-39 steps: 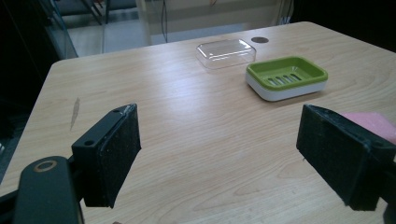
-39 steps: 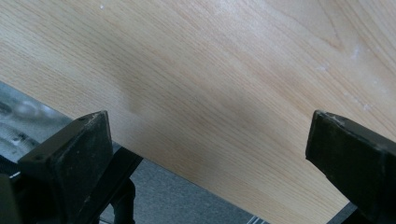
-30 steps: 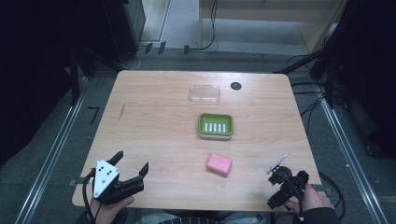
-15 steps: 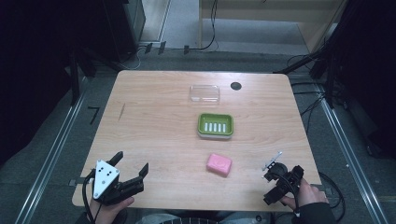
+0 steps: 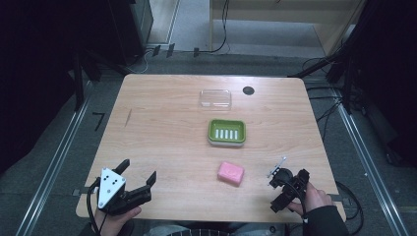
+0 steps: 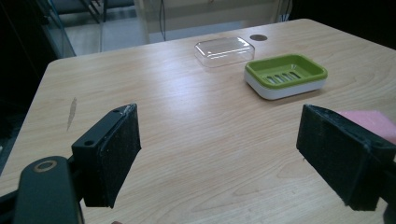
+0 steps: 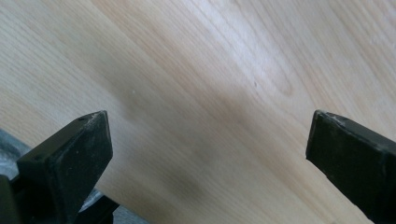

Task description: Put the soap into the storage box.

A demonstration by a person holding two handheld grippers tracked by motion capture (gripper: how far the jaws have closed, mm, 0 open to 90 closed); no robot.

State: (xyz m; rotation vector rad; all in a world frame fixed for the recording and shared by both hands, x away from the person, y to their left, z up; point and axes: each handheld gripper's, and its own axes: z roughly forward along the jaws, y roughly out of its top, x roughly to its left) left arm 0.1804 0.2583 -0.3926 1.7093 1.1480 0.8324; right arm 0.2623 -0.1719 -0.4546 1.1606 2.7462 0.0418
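A pink bar of soap (image 5: 231, 173) lies on the wooden table (image 5: 162, 123), in front of a green soap dish (image 5: 226, 132) with a slotted insert. A clear plastic lid (image 5: 215, 98) lies farther back. My left gripper (image 5: 139, 169) rests at the front left corner, open and empty. Its own view shows the open left gripper (image 6: 219, 149), the dish (image 6: 285, 74), the lid (image 6: 224, 49), and the soap (image 6: 369, 122) half hidden behind one jaw. My right gripper (image 5: 286, 189) is at the front right, right of the soap, tipped down at the tabletop. The right gripper (image 7: 210, 154) is open over bare wood.
A small black disc (image 5: 248, 90) is set in the table near the back edge, right of the lid. A dark streak (image 5: 129, 117) marks the wood at the left. The front table edge (image 7: 9, 140) lies close under the right gripper. Metal rails and cables run along the floor.
My right gripper has shifted slightly left and forward onto the table and turned, nearer the soap. The left gripper and the objects have not moved.
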